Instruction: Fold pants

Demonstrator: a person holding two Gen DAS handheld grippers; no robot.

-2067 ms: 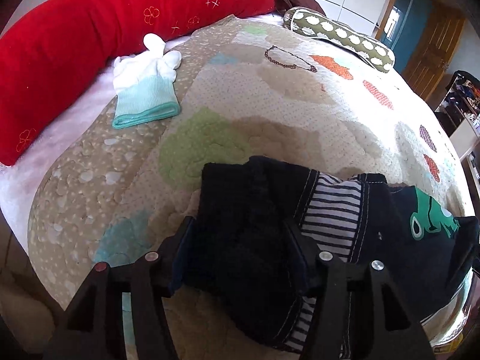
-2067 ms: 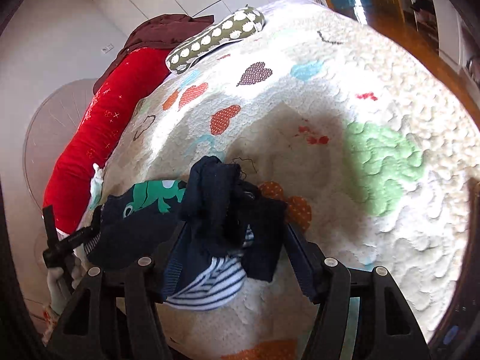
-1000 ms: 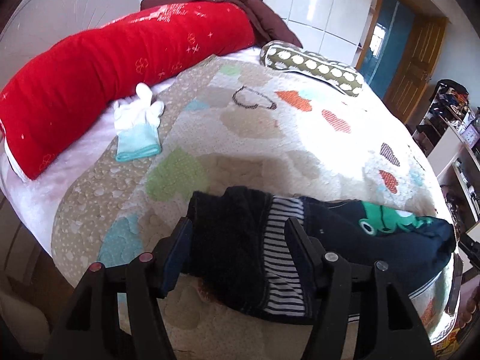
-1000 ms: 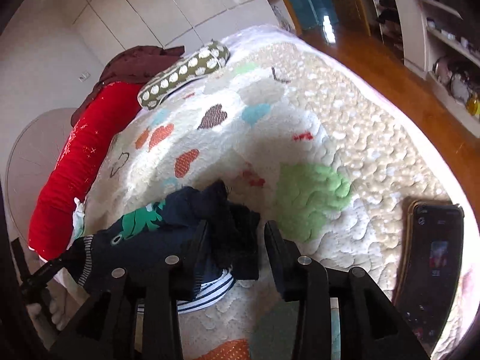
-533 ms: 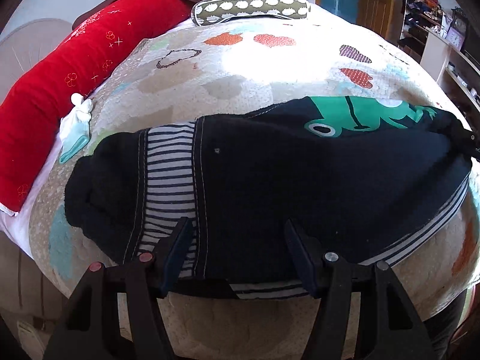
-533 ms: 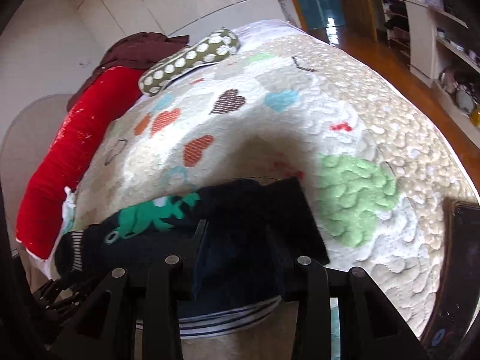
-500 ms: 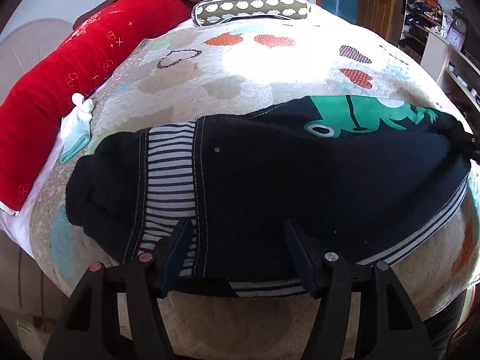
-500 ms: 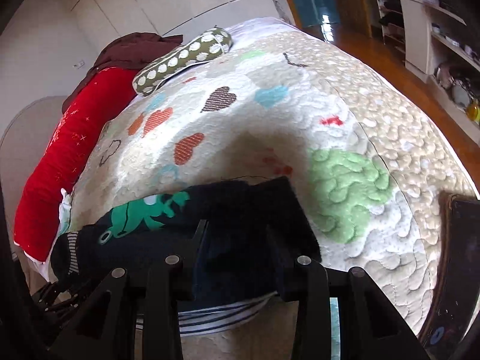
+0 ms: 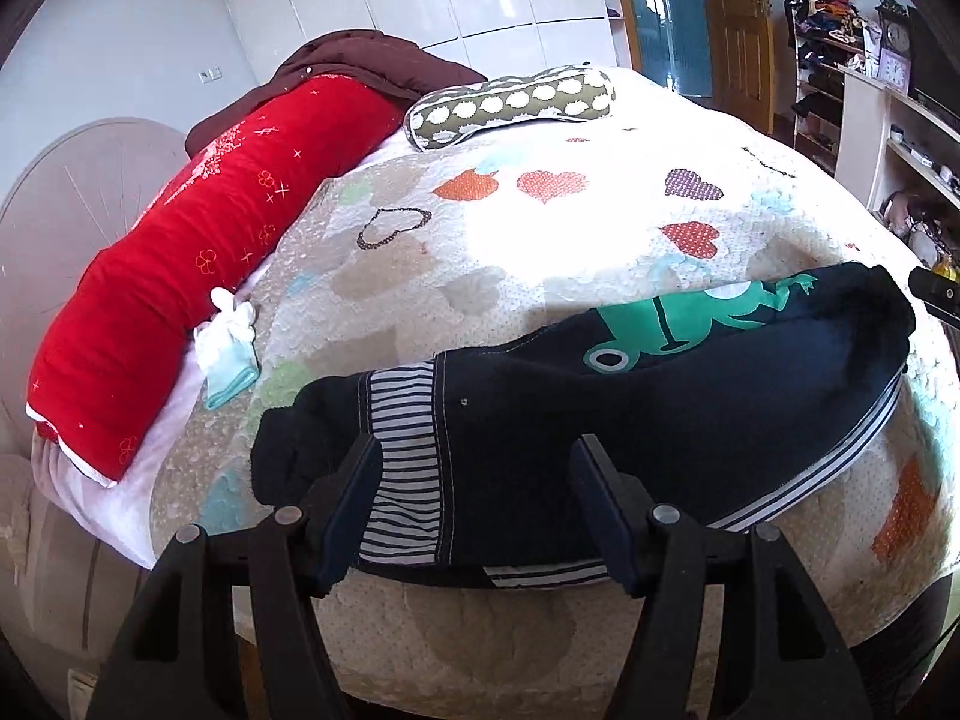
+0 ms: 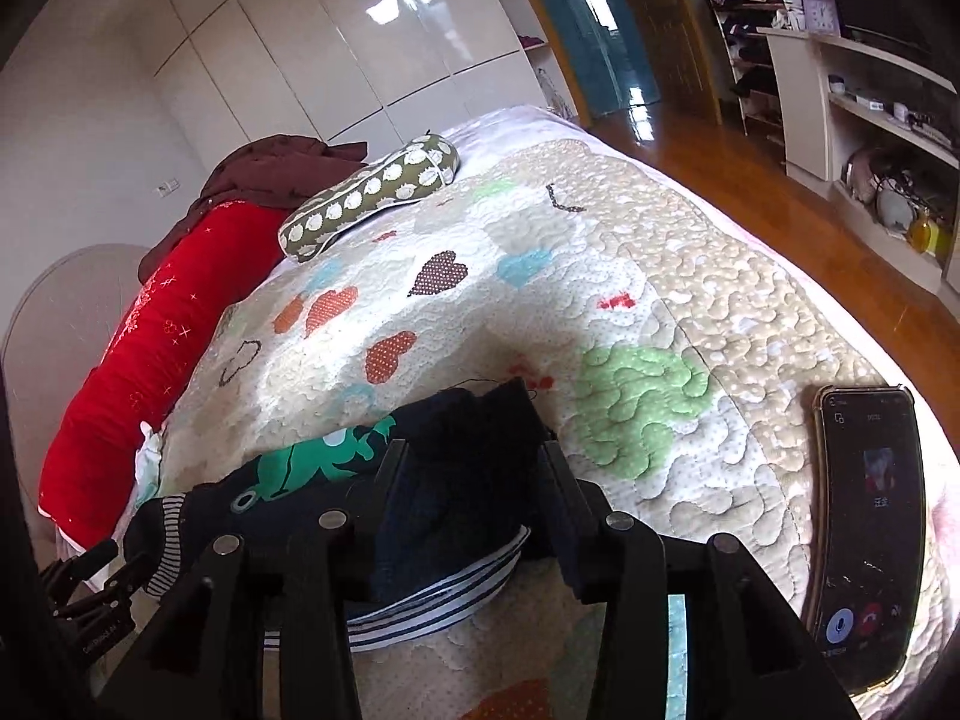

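One pair of dark navy child's pants with a green frog print and striped bands [image 9: 630, 414], now spread lengthwise along the near edge of the bed; two seconds ago both ends hung bunched in the tongs, and a second ago the cloth was still gathered. Left gripper [image 9: 477, 501]: jaws well apart, straddling the striped band without pressing it, no hold seen. Right gripper [image 10: 474, 498]: jaws opening, the folded navy end between them, pads alongside the cloth rather than squeezing it. Surface: cream quilted bedspread with coloured hearts [image 9: 540, 240]. Far edge: long red bolster pillow [image 9: 198, 252], olive spotted bolster [image 9: 510, 105], brown blanket [image 9: 360, 57]. White and mint baby garment [image 9: 228, 348] beside the red bolster. Black smartphone [image 10: 864, 540] on the bed's right edge. Room: glossy white wardrobe doors, wooden floor, shelving.
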